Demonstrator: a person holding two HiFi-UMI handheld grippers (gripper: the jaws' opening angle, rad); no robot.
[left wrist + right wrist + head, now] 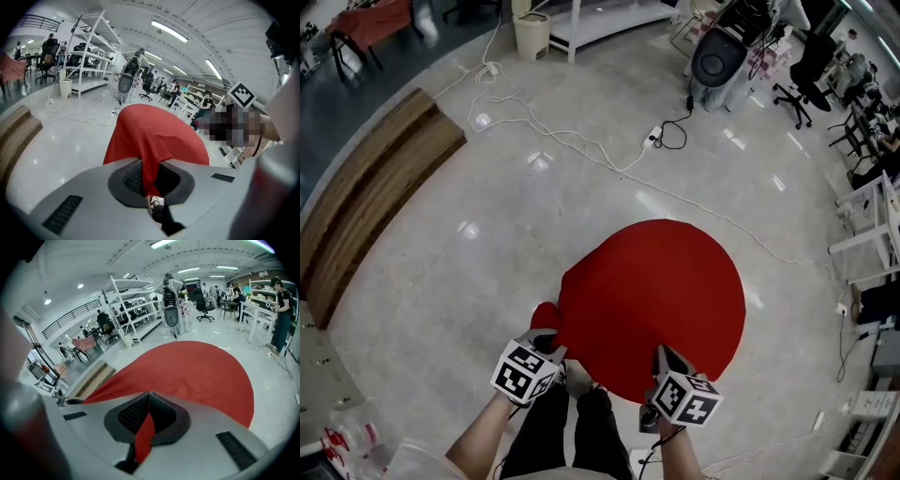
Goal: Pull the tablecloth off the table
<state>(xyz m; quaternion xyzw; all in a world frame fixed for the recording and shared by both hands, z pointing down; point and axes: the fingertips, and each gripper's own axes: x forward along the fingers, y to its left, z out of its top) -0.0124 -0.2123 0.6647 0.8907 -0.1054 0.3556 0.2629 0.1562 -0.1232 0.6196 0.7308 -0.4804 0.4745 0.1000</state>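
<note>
Red tablecloth (661, 300) lies spread out round in front of the person | left gripper (149, 174): jaws pressed together on a bunched fold of its edge | right gripper (148, 412): jaws pressed together on its near edge

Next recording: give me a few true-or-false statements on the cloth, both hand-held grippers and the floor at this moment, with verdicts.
1. The left hand-held gripper is shut on the red tablecloth. True.
2. The right hand-held gripper is open and empty. False: it is shut on the tablecloth's near edge.
3. The tablecloth is square. False: it looks round.
4. A white cable runs across the floor beyond the tablecloth. True.
5. In the head view, the wooden bench lies at the right. False: it is at the left.
</note>
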